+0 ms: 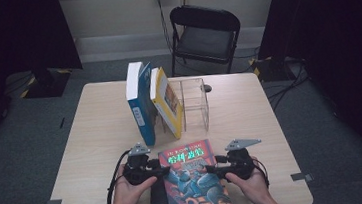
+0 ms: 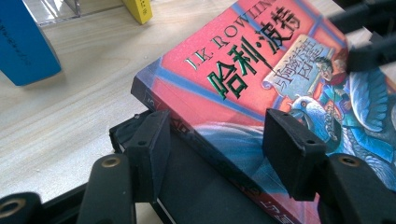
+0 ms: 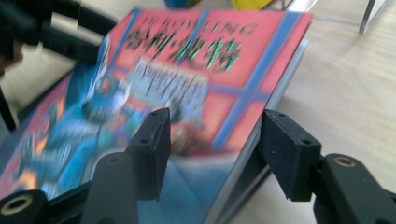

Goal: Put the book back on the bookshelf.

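Red Harry Potter book point(image 1: 192, 181) at the table's point(image 1: 97, 135) near edge, left gripper point(image 2: 217, 154) and right gripper point(image 3: 215, 149) astride its opposite edges, whether the pads press it unclear.

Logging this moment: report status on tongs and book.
Both tongs open, straddling opposite edges of red book. It rests on a black book. Nothing in the way.

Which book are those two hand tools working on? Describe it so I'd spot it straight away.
On the wooden table, look at the near edge. The red book lies flat there on a black book; the blue book and yellow book stand upright.
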